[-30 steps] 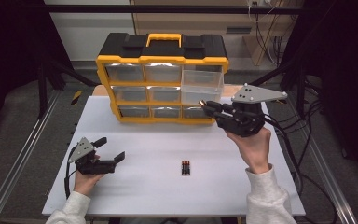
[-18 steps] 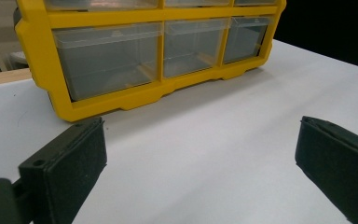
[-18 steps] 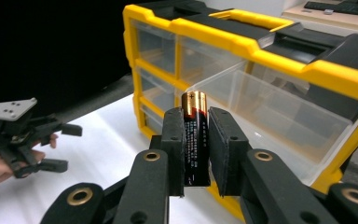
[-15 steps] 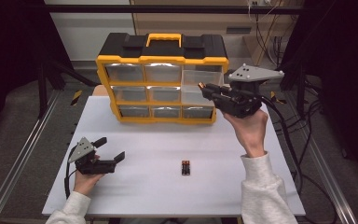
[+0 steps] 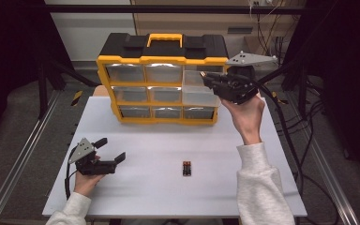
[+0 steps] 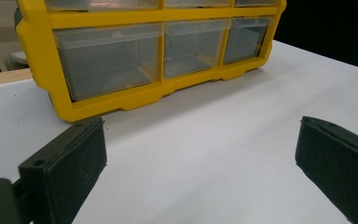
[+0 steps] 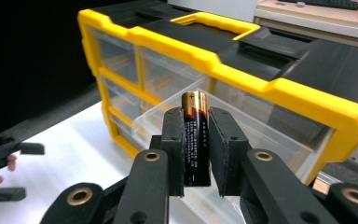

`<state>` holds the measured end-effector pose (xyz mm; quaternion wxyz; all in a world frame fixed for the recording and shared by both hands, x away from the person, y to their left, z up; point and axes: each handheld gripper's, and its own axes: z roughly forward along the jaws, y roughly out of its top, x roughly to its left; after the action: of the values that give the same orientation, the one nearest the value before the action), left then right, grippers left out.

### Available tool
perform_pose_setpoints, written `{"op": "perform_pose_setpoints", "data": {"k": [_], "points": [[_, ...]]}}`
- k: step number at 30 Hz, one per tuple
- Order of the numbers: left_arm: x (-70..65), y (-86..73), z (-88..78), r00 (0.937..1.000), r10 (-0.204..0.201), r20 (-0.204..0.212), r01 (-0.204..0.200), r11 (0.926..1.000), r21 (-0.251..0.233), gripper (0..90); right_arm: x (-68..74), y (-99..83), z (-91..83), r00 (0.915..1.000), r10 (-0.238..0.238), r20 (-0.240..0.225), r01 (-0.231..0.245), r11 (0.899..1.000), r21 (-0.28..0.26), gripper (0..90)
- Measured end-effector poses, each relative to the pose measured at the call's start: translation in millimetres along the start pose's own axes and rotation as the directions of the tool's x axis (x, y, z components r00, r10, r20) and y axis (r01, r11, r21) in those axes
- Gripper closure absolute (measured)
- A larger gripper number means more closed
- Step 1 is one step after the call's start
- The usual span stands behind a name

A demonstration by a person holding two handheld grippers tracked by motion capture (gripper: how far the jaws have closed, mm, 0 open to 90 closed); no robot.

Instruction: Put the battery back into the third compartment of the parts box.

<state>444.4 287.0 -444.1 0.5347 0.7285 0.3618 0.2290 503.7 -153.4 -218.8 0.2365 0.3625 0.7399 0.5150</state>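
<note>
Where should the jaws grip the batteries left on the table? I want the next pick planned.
Grip the batteries across their long sides, coming straight down from above. They lie flat on the white table, side by side, ends pointing toward the organizer and the person, with bare table on both flanks for the jaws.

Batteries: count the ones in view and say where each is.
At least 2: one battery clamped upright in the right claw above the open drawer; one dark battery item lying on the table, possibly more than one cell.
</note>
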Motion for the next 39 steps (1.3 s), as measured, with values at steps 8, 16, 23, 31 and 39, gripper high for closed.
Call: {"op": "perform_pose_setpoints", "data": {"k": [8, 16, 23, 31, 39], "points": [[0.1, -0.1, 0.3, 1.0000, -0.001, 0.001, 0.001, 1.0000, -0.001, 1.6, -12.8, 0.7, 14.2, 0.9989, 0.017, 0.042, -0.019, 0.999, 0.031, 77.2], [0.3, -0.2, 0.5, 1.0000, -0.002, 0.001, 0.002, 1.0000, 0.000, 1.6, -22.3, -1.3, 24.8, 0.9963, 0.024, 0.082, -0.030, 0.997, 0.074, 77.2], [0.2, -0.2, 0.7, 1.0000, -0.001, 0.001, 0.001, 1.0000, 0.000, 1.5, -28.7, -8.6, 28.7, 0.9947, 0.032, 0.098, -0.043, 0.993, 0.112, 77.1], [0.1, -0.2, 0.7, 1.0000, -0.001, 0.000, 0.001, 1.0000, 0.000, 1.6, -30.2, -12.9, 34.0, 0.9945, 0.023, 0.102, -0.038, 0.989, 0.140, 76.7], [0.0, -0.1, 0.4, 1.0000, -0.001, 0.001, 0.001, 1.0000, -0.001, 1.5, -29.9, -13.6, 33.0, 0.9941, 0.021, 0.106, -0.033, 0.993, 0.110, 71.6]]}}
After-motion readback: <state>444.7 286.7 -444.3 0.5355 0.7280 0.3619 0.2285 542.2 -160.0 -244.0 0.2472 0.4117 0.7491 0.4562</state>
